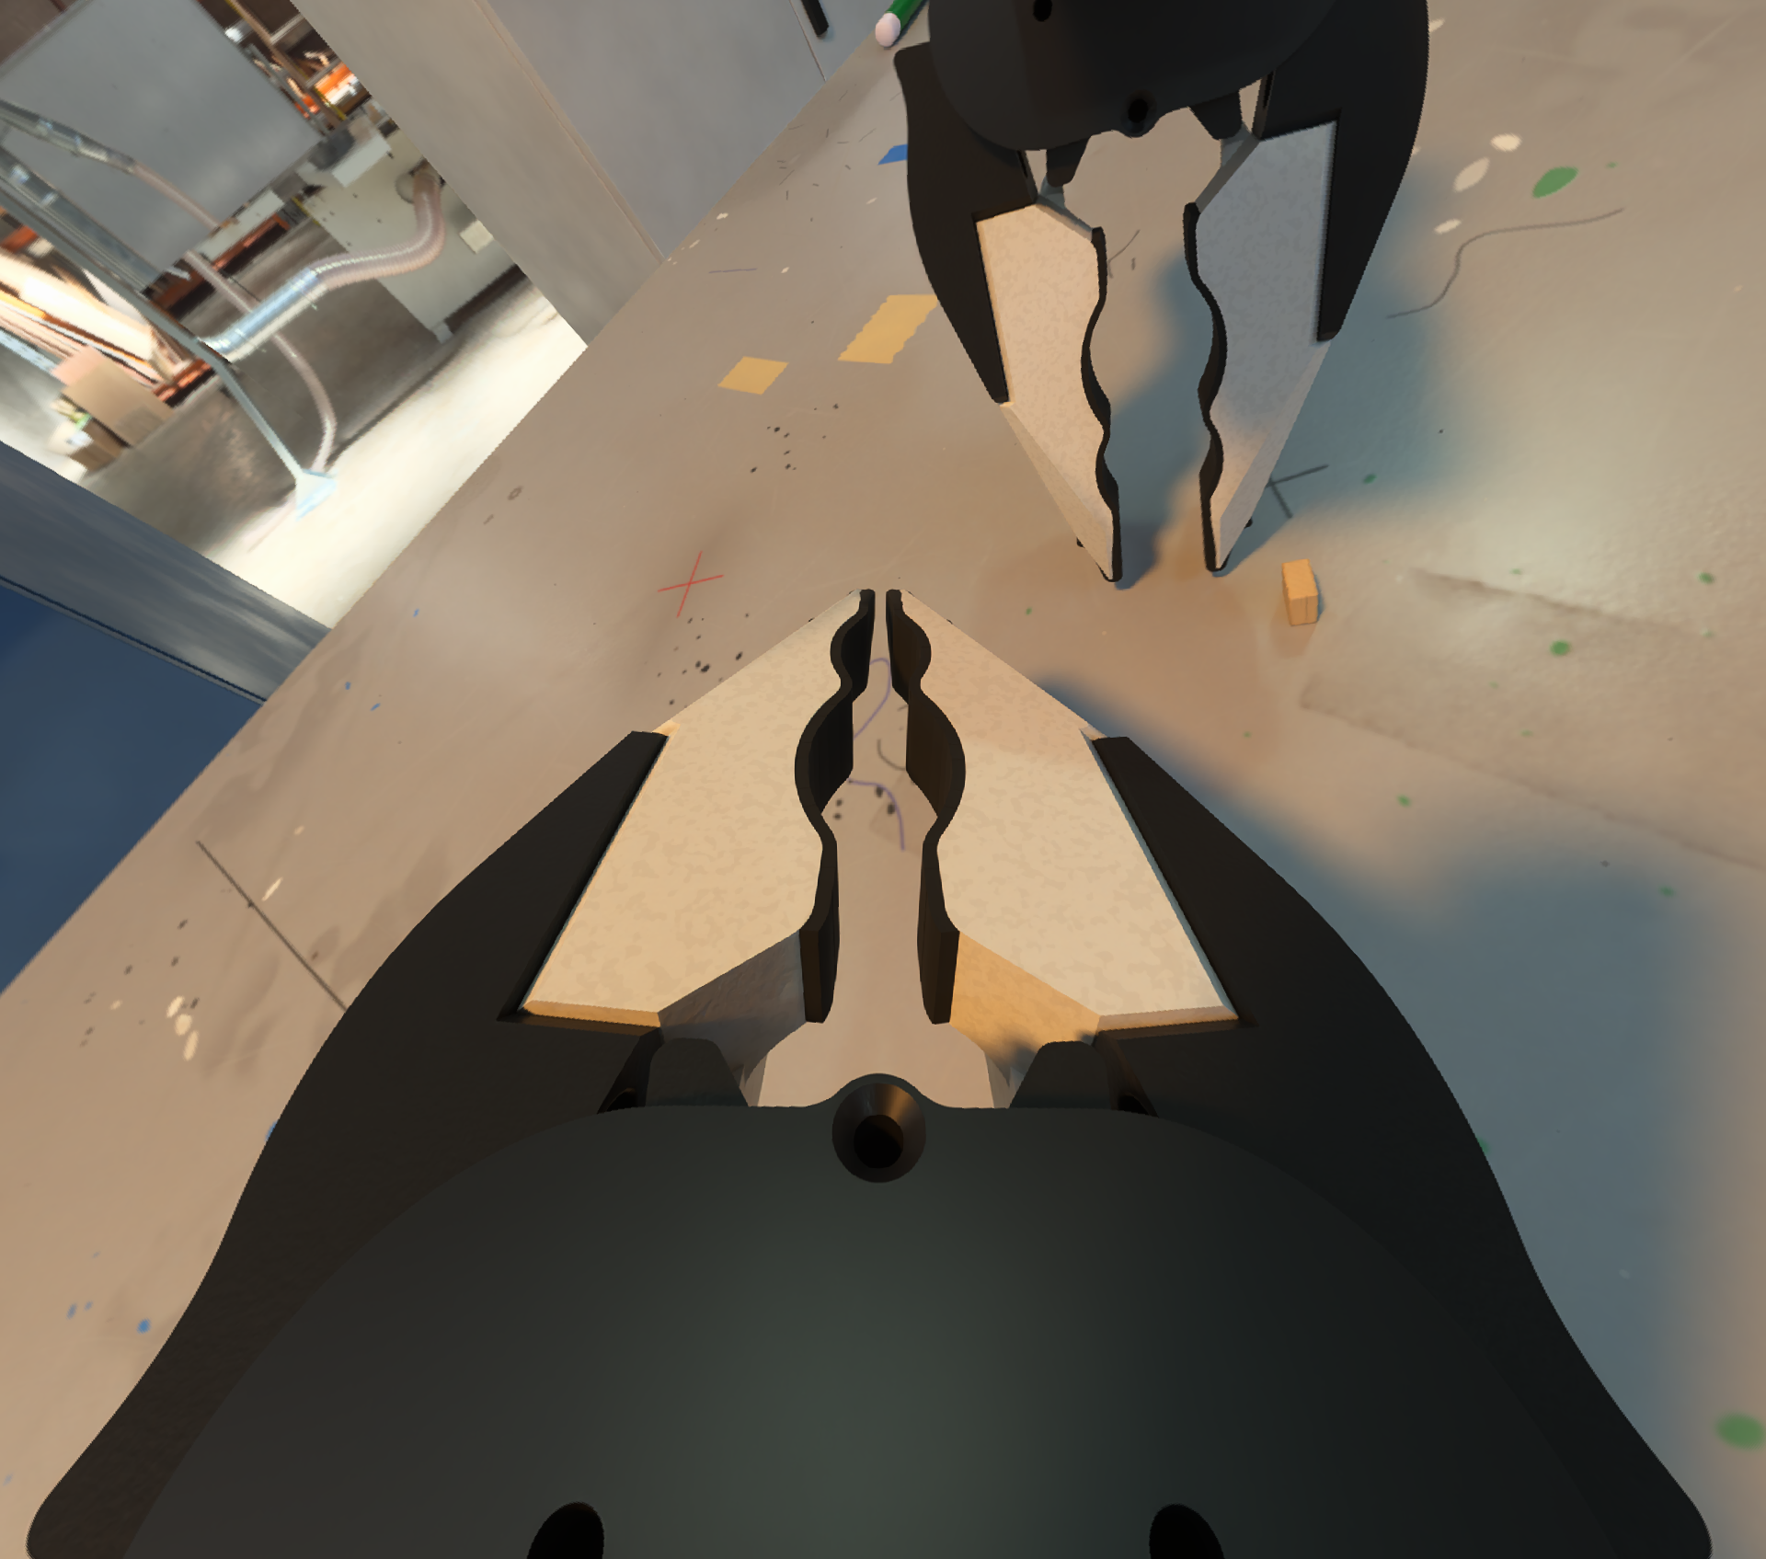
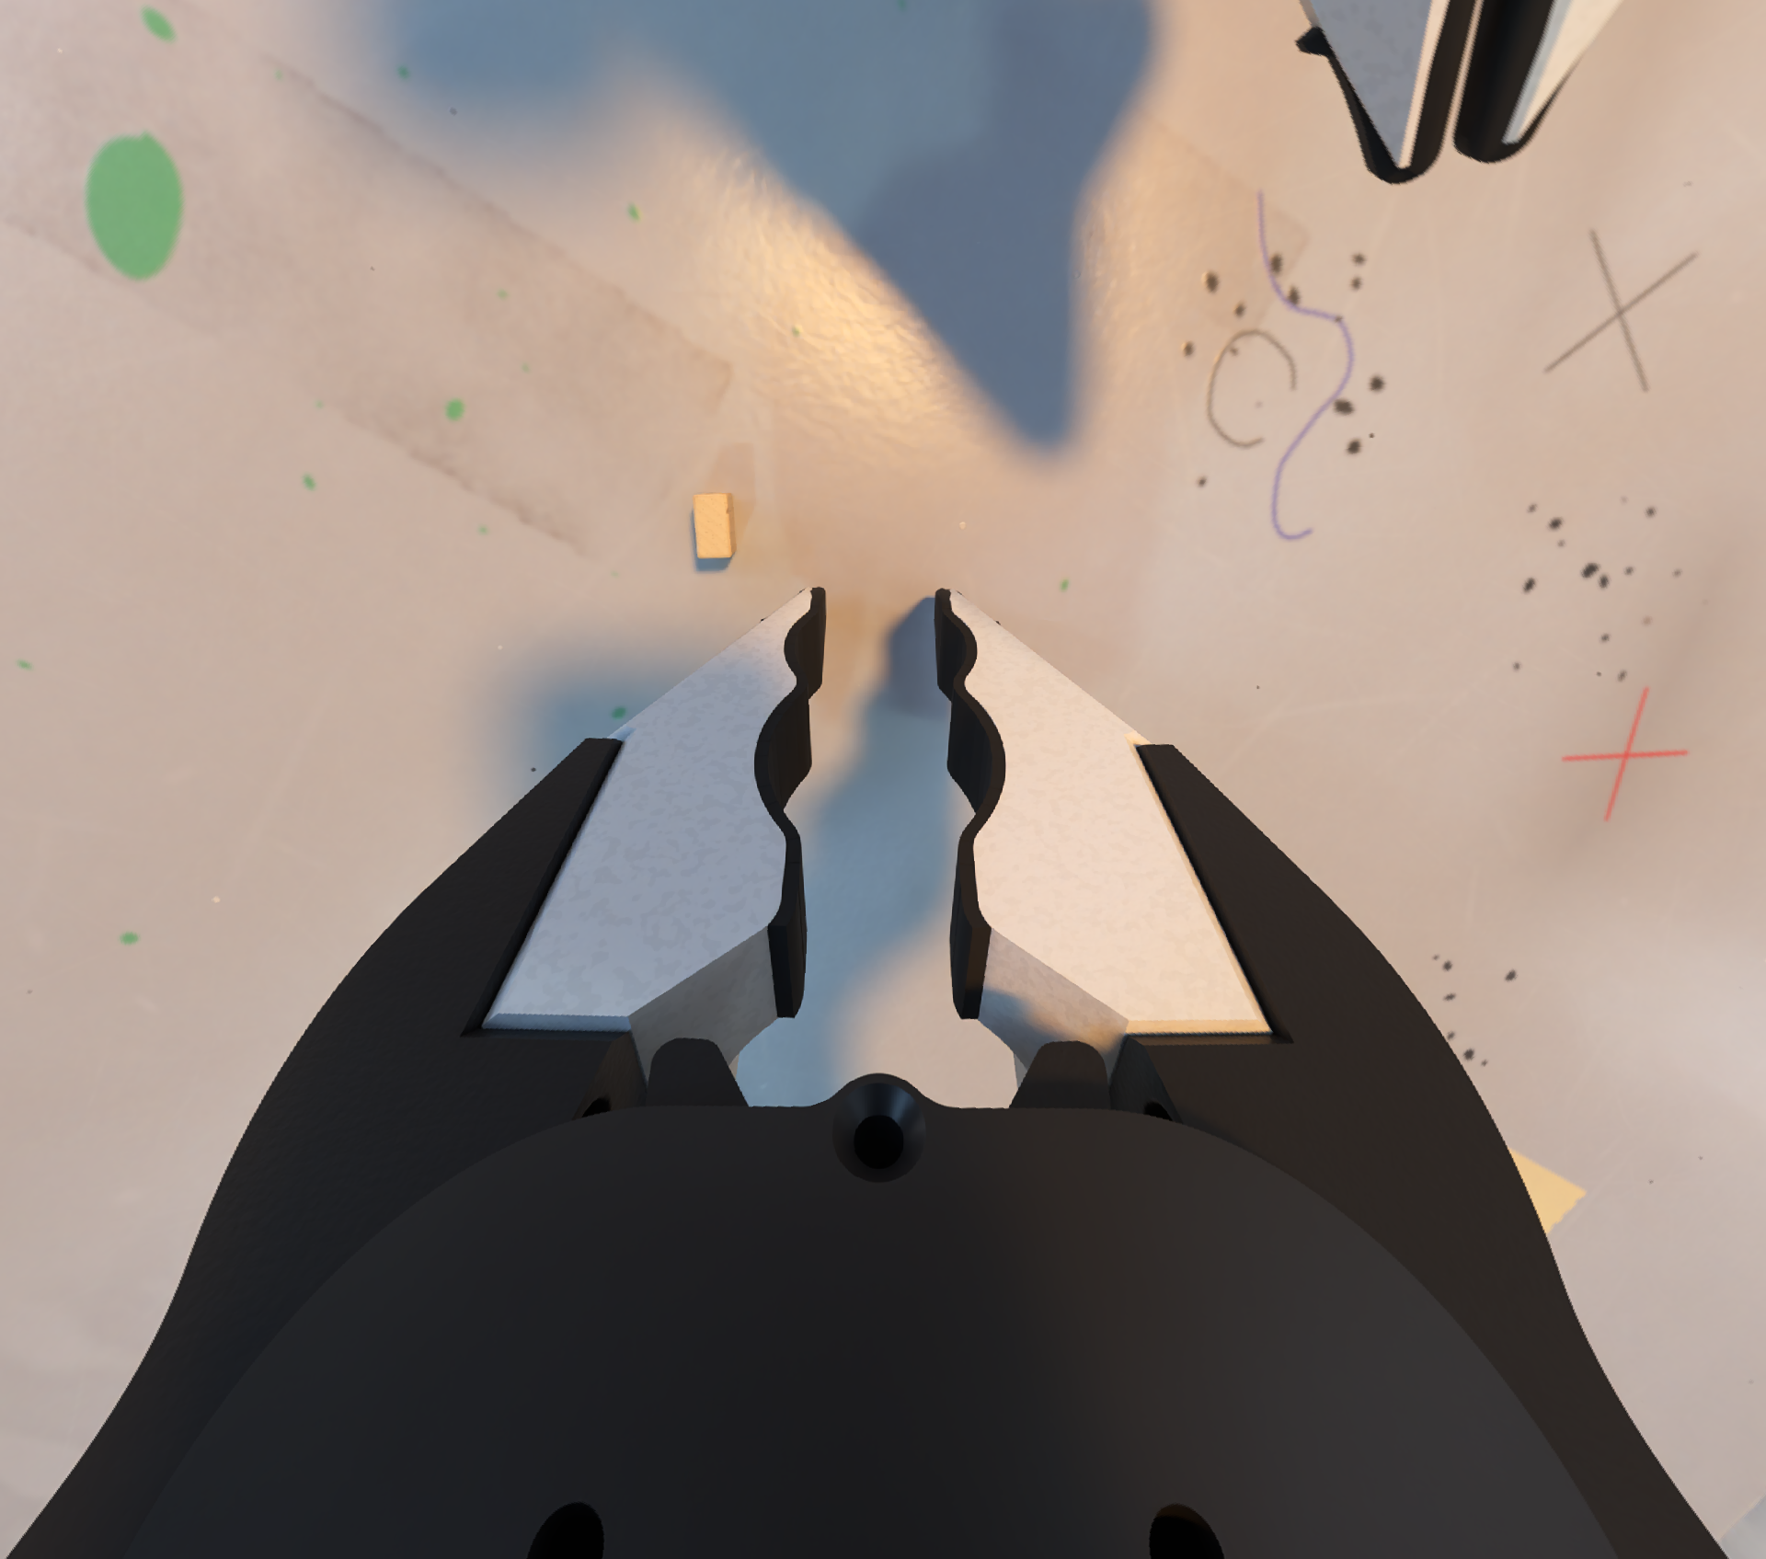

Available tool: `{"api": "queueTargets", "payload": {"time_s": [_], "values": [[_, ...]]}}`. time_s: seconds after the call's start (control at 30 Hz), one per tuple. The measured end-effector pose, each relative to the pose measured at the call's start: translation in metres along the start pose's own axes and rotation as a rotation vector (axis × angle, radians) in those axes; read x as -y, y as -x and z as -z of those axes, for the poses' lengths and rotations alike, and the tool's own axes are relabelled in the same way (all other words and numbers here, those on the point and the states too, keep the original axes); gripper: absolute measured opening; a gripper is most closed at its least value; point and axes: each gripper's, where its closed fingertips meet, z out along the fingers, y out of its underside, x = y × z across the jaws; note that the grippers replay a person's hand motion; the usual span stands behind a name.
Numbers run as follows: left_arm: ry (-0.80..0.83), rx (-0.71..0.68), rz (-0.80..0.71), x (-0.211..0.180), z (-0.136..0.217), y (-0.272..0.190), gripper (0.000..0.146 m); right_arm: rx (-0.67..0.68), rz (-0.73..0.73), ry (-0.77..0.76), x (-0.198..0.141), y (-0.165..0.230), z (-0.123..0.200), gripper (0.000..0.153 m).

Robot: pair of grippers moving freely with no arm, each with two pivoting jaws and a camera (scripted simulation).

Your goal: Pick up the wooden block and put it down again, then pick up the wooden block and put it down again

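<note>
A small pale wooden block [image 2: 713, 525] lies on the table, a little ahead and to the left of my right gripper [image 2: 877, 603]. The right gripper is open and empty, its jaws a small gap apart, tips close above the table. In the left wrist view the block [image 1: 1299, 592] sits just right of the right gripper [image 1: 1166, 569], which points down at the table. My left gripper [image 1: 880, 601] is shut and empty, hovering over the table short of the block. Its shut fingertips [image 2: 1412, 156] show at the top right of the right wrist view.
The table [image 1: 1433, 749] is beige with paint specks, a red cross [image 1: 688, 582] and yellow tape patches [image 1: 889, 328]. A green marker [image 1: 903, 5] lies far back by a grey cabinet [image 1: 573, 32]. The table's edge [image 1: 287, 682] runs along the left, with floor below.
</note>
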Motion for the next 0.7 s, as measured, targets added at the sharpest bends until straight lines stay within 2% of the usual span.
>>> {"api": "queueTargets", "payload": {"time_s": [0.27,0.37,0.7], "values": [[-0.010,-0.015,0.062,0.001,0.001,0.003,0.002,-0.053,-0.071,-0.090,0.000,0.005,0.010,0.020],[-0.012,-0.012,0.059,0.002,0.001,0.003,0.002,0.005,-0.133,-0.071,0.004,0.018,0.013,0.029],[-0.011,-0.021,0.053,0.001,0.000,0.000,0.002,-0.028,-0.064,-0.019,0.009,0.028,0.004,0.022]]}}
